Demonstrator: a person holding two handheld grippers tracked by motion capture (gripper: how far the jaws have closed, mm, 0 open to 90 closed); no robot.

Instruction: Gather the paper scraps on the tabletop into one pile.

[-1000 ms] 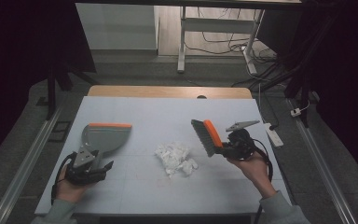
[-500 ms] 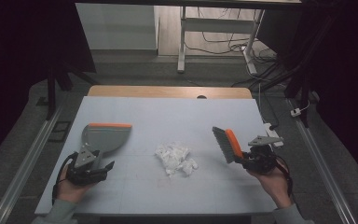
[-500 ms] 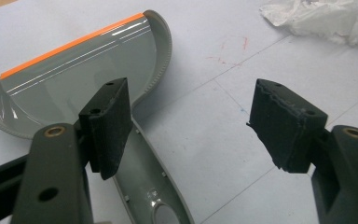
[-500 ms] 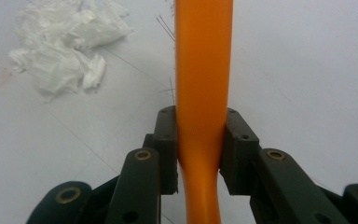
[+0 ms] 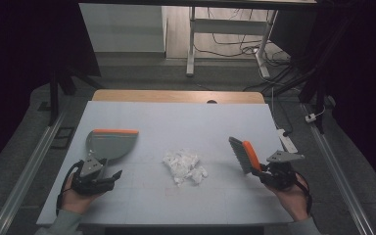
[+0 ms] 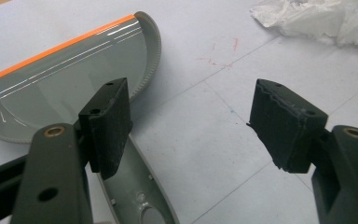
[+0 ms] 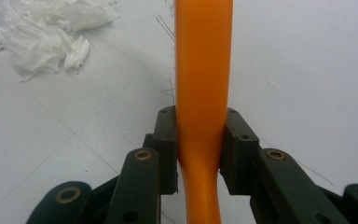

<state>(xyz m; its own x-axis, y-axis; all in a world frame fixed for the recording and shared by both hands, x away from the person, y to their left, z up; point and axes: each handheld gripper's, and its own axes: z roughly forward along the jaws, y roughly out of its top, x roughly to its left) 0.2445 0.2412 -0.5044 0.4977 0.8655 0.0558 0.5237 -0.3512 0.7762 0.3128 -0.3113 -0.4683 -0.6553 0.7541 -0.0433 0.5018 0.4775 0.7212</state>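
Observation:
A grey dustpan (image 5: 110, 144) with an orange lip lies at the table's left; its pan (image 6: 70, 79) faces away from me. My left gripper (image 5: 103, 170) rests at its handle, jaws wide apart (image 6: 191, 107); the handle passes under the left-hand pad, and neither pad presses on it. A brush (image 5: 242, 154) with dark bristles and an orange handle (image 7: 203, 70) sits at the right, my right gripper (image 5: 265, 174) shut on that handle (image 7: 200, 135). A heap of crumpled white paper (image 5: 183, 165) lies between them, also seen as paper (image 6: 317, 21) and paper (image 7: 46, 32).
The light blue table top (image 5: 176, 117) has a wooden strip (image 5: 176, 96) along its far edge. A white power strip (image 5: 286, 142) lies just off the right side. Metal rails run along the floor on both sides.
My right hand has carried the brush rightward and lower, away from the paper heap toward the table's right front. The left hand and the dustpan have stayed still.

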